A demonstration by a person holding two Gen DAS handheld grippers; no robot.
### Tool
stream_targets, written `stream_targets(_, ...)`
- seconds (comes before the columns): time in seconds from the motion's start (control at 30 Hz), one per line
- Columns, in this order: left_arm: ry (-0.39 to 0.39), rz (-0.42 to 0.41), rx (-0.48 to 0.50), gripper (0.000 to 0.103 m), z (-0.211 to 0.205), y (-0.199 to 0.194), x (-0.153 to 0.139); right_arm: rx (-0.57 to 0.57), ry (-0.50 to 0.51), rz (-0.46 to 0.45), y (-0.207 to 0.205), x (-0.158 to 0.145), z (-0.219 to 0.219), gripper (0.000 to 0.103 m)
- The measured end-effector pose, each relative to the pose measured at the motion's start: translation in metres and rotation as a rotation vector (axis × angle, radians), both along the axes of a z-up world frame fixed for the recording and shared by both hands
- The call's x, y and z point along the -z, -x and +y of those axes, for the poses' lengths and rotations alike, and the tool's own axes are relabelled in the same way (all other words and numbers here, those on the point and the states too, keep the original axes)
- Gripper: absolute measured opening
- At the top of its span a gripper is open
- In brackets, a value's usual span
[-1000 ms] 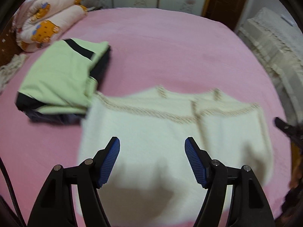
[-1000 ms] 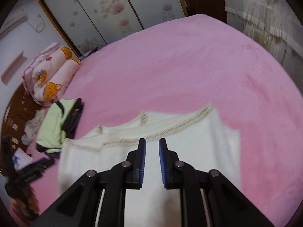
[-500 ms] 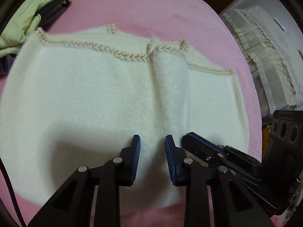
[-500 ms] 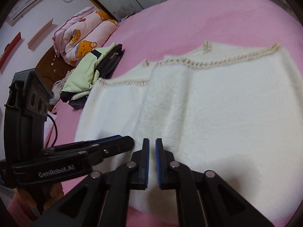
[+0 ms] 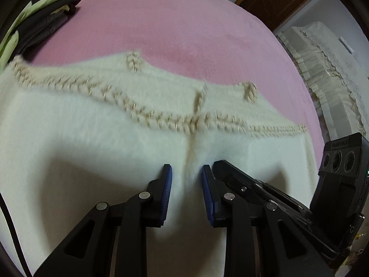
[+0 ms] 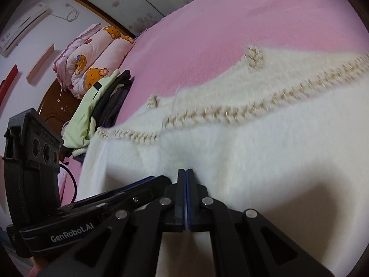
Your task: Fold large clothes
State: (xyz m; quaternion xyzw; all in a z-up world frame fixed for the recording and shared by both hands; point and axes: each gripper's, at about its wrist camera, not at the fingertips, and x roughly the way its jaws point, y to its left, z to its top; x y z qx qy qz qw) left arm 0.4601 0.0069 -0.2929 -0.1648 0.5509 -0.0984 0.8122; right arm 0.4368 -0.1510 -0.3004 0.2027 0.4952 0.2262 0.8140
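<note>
A cream fuzzy sweater (image 5: pixel 96 143) lies spread on the pink bedspread (image 5: pixel 175 23), filling the lower half of both wrist views. Its braided beige trim (image 5: pixel 143 115) runs across from about 9 o'clock to 3 o'clock in the left wrist view, with a short vertical strip meeting it near the centre.

The left gripper (image 5: pixel 186 173) sits low over the sweater at 6 o'clock, its blue-padded fingers (image 5: pixel 167 194) a narrow gap apart, with cream fabric showing between them. The tips appear to press into the pile, though whether any fabric is actually caught between them I cannot tell. Just beside it, at about 4 o'clock, the right gripper (image 5: pixel 219 165) reaches in, its tip almost touching the left one's right finger.

In the right wrist view the right gripper (image 6: pixel 185 172) has its two pads drawn tight together, with only a thin pale sliver between them (likely a pinch of the sweater (image 6: pixel 265 152), since the tips are sunk in the fuzz at the fabric's surface). The left gripper's (image 6: pixel 150 181) black body, lettered GenRobot.AI, lies at 8 o'clock.

A folded stack of green and dark clothes (image 6: pixel 99 106) rests on the bedspread (image 6: pixel 230 34) at 9 o'clock, just beside the sweater's far corner. Beyond it, at 10 o'clock, sits a rolled bear-print quilt (image 6: pixel 92 55).
</note>
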Motion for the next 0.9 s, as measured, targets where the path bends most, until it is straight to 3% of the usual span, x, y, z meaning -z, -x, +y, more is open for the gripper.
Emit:
stream_targets(0.17,-0.058,-0.042,0.036,0.026,-0.006,-0.014,0.003,0.039,0.089,-0.007,-0.020,0.000,-0.012,0.000)
stream_targets(0.23,-0.079,-0.056,0.052,0.026,-0.005,-0.013,0.002,0.067,0.055,0.014,-0.024,0.002,-0.030,0.000)
stream_targets(0.4,-0.045,-0.043,0.046,0.026,0.005,-0.018,-0.005,0.090,0.143,-0.016,-0.023,-0.007,-0.067,0.000)
stream_targets(0.43,-0.054,-0.048,0.026,0.019,0.008,-0.017,-0.007,0.102,0.169,-0.025,-0.022,-0.010,-0.076,0.000)
stream_targets(0.5,-0.163,-0.058,-0.017,0.001,0.018,-0.015,-0.009,0.125,0.187,-0.020,-0.020,-0.012,-0.097,0.000)
stream_targets(0.63,-0.092,-0.055,-0.077,0.001,0.046,-0.011,-0.006,0.217,0.220,-0.017,-0.015,-0.018,-0.132,0.000)
stream_targets(0.8,-0.223,-0.094,-0.089,0.001,0.056,-0.011,-0.012,0.268,0.256,-0.026,-0.009,-0.023,-0.150,0.000)
stream_targets(0.9,-0.243,-0.092,-0.096,0.001,0.063,-0.014,-0.011,0.289,0.293,-0.040,-0.006,-0.027,-0.153,0.000)
